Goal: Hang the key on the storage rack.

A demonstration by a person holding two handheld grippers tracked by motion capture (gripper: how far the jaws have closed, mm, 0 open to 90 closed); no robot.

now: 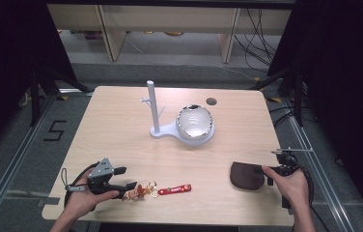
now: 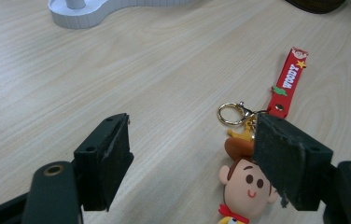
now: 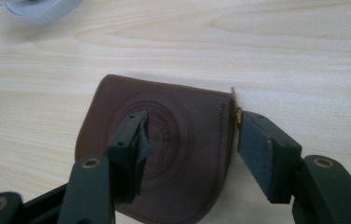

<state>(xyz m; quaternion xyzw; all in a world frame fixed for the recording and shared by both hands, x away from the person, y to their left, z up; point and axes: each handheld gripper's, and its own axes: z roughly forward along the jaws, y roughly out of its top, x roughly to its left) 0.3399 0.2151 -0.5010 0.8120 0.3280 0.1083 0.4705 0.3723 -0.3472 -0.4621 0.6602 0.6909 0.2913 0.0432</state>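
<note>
The left gripper (image 2: 190, 158), jaws wide and gripping nothing, is hovering over the keychain (image 2: 246, 179) with its strap (image 2: 289, 79) reading "WOODY", while the right gripper (image 3: 190, 144), jaws spread and unclosed, is straddling the brown pouch (image 3: 183, 135) right of the keychain.

Between my left gripper (image 1: 127, 178) and my right gripper (image 1: 269, 175) the near strip of table (image 1: 121, 130) is partly taken: the keychain (image 1: 158, 189) lies just ahead of my left jaws, the brown pouch (image 1: 247, 175) under my right ones. Bare wood between those two leaves a lane forward. Farther up the middle, the white stand (image 1: 156, 112) and the glass dome (image 1: 195, 121) on its base block the way; wood either side is free.
</note>
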